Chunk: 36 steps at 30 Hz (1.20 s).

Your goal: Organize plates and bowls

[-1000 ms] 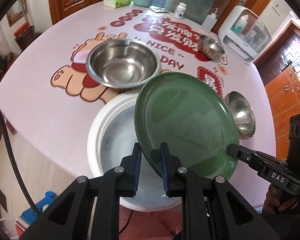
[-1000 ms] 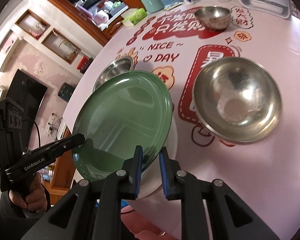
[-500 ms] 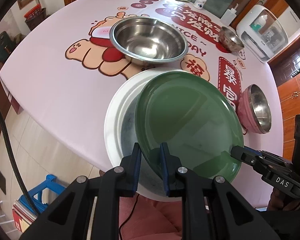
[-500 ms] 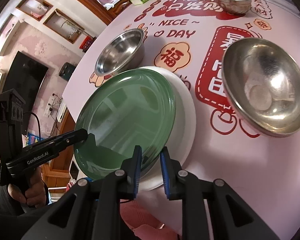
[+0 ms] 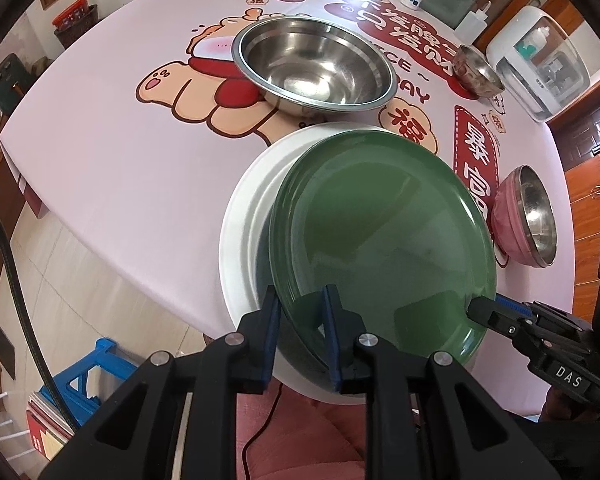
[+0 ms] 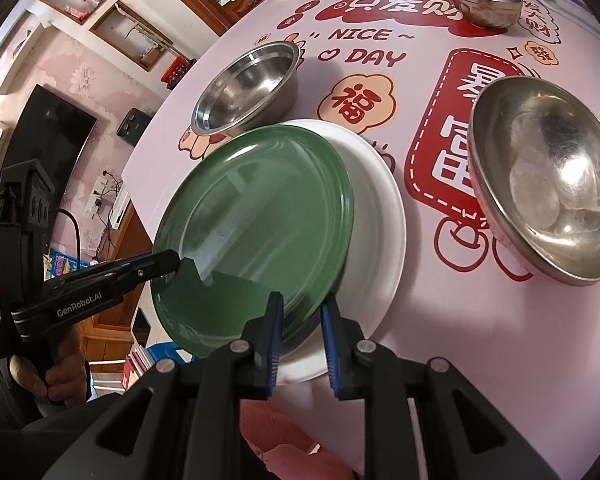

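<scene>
1. Plate status: we find the green plate [image 5: 384,236] pinched at two spots on its near rim, tilted, over the white plate [image 5: 248,216] that lies on the table [image 5: 112,168].
2. Our left gripper [image 5: 300,328] has its two blue-padded fingers closed on the green rim, one finger above and one below.
3. Our right gripper [image 6: 300,332] sits astride the rim further round, with a small gap showing beside one pad (we cannot tell whether it truly clamps or only straddles).
4. From the left wrist view the right gripper's tip [image 5: 496,312] meets the plate edge off to the right of our fingers; from the right wrist view the left tool [image 6: 140,272] comes in from the left.
5. Ahead of the left gripper, beyond both plates, stands a large steel basin [image 5: 314,66], just beside the white rim.
6. Ahead and right of the right gripper sits a steel bowl [image 6: 548,184] with a pink outer wall, near but apart from the white plate.
7. Farther ahead, a smaller steel bowl [image 6: 486,0], well apart.
</scene>
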Each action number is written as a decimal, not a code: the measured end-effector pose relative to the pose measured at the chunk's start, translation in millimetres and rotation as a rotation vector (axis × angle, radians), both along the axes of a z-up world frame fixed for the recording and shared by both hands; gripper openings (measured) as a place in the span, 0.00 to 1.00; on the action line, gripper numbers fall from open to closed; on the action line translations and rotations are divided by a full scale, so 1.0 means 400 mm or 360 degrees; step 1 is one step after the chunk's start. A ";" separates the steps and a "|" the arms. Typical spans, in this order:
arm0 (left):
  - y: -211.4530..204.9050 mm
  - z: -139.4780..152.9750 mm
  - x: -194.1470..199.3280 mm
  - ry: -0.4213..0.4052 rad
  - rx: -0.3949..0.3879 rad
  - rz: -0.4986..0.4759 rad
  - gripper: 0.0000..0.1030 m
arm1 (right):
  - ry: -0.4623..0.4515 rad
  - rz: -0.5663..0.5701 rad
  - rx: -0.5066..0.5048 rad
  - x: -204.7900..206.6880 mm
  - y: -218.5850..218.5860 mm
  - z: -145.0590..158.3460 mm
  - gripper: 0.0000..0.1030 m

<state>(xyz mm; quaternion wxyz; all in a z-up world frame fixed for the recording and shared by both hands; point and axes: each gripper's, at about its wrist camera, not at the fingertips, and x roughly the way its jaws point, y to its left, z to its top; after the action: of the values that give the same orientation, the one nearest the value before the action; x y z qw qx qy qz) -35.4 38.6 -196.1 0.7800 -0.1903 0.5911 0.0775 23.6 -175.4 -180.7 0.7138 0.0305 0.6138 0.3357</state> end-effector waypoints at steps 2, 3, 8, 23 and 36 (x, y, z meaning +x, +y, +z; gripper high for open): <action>0.000 -0.004 -0.001 0.0010 -0.0005 0.0004 0.17 | -0.0002 0.0015 -0.0006 -0.001 0.003 -0.001 0.21; 0.000 -0.005 -0.001 0.0015 -0.0006 0.0008 0.18 | -0.0004 0.0019 -0.0010 -0.001 0.004 -0.001 0.21; -0.003 -0.015 -0.003 0.0035 -0.0009 0.0022 0.18 | -0.0002 0.0031 -0.0014 0.000 0.002 -0.004 0.21; -0.015 -0.004 0.009 0.0006 0.0018 0.0056 0.20 | -0.0033 0.0094 0.0020 -0.002 -0.015 0.008 0.31; -0.065 0.051 0.022 -0.0106 0.0075 0.0032 0.22 | -0.0163 0.0091 0.0028 -0.001 -0.061 0.047 0.41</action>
<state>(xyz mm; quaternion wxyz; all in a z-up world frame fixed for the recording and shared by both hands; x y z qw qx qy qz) -26.4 12.8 -175.6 0.8027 -0.1805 0.5608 0.0929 23.1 -199.7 -161.8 0.7342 0.0018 0.5741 0.3625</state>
